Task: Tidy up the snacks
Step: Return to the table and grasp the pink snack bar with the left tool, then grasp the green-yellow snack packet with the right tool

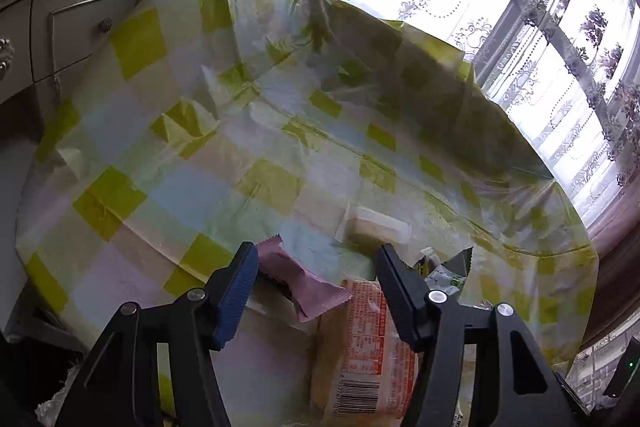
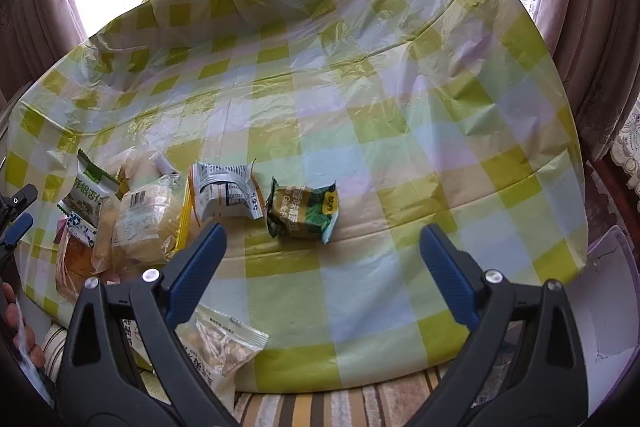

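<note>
On the table (image 2: pixel 400 155), a green packet (image 2: pixel 302 213) lies right of a grey packet (image 2: pixel 226 193); further left, more snack bags (image 2: pixel 132 223) sit heaped near the table's edge.

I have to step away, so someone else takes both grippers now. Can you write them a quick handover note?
Left gripper: open, nothing gripped, over a pink packet and an orange packet at the table's near edge.
Right gripper: open, empty, facing the green packet.
Snacks: silver packet beside the green one; a heap of packets at the left; a clear bag at the near edge.
Done: nothing visibly sorted.
Left: gather all the snacks.
</note>
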`<state>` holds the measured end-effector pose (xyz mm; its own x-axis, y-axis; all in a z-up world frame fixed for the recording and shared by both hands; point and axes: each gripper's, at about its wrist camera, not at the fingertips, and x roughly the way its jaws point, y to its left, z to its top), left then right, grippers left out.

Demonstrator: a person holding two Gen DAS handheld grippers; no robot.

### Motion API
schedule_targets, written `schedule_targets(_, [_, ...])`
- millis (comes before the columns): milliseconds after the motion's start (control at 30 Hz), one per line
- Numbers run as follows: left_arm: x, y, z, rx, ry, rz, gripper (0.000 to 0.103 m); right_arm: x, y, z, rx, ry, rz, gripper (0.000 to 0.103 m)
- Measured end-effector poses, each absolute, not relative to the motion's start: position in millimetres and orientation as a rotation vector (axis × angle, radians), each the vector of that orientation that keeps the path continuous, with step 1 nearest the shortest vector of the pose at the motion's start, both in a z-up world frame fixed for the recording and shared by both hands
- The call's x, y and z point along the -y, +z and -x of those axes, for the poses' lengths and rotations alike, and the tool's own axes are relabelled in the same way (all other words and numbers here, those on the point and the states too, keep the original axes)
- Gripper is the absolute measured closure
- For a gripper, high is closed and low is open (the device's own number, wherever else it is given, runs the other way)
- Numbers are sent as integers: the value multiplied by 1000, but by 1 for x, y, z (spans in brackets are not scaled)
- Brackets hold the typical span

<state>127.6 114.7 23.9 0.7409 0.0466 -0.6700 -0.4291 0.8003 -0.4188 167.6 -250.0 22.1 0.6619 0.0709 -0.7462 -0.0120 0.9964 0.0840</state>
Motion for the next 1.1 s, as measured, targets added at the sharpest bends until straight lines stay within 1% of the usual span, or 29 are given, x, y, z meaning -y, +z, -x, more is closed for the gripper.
schedule_targets(200, [-138, -12, -145, -805, 274, 804, 43, 240, 11, -182, -862, 34, -60, 5])
schedule_targets(367, [-133, -21, -157, -859, 294, 782, 44, 236, 3, -191, -872, 19, -47, 5])
schedule_targets(400, [-131, -21, -160, -868, 296, 757, 47, 236, 1, -192, -877, 18, -46, 5])
schedule_targets(467, [-127, -22, -164, -883, 296, 717, 64, 236, -4, -196, -894, 18, -50, 5])
schedule_targets(500, [-126, -23, -166, -893, 298, 698, 78, 236, -6, -198, -899, 16, -54, 5])
schedule_targets(533, [-125, -24, -166, -893, 300, 680, 80, 237, -7, -200, -904, 13, -59, 5])
schedule_targets(700, [-121, -23, -164, -876, 298, 631, 81, 237, -11, -207, -913, 5, -66, 8])
schedule_targets(933, [-119, -15, -156, -795, 308, 597, 82, 236, -18, -215, -943, 4, -70, 23])
schedule_targets(1000, [-116, -8, -151, -770, 314, 571, 82, 238, -21, -218, -950, 6, -81, 25])
schedule_targets(1100, [-113, -1, -147, -734, 328, 549, 82, 238, -23, -221, -959, 12, -82, 33])
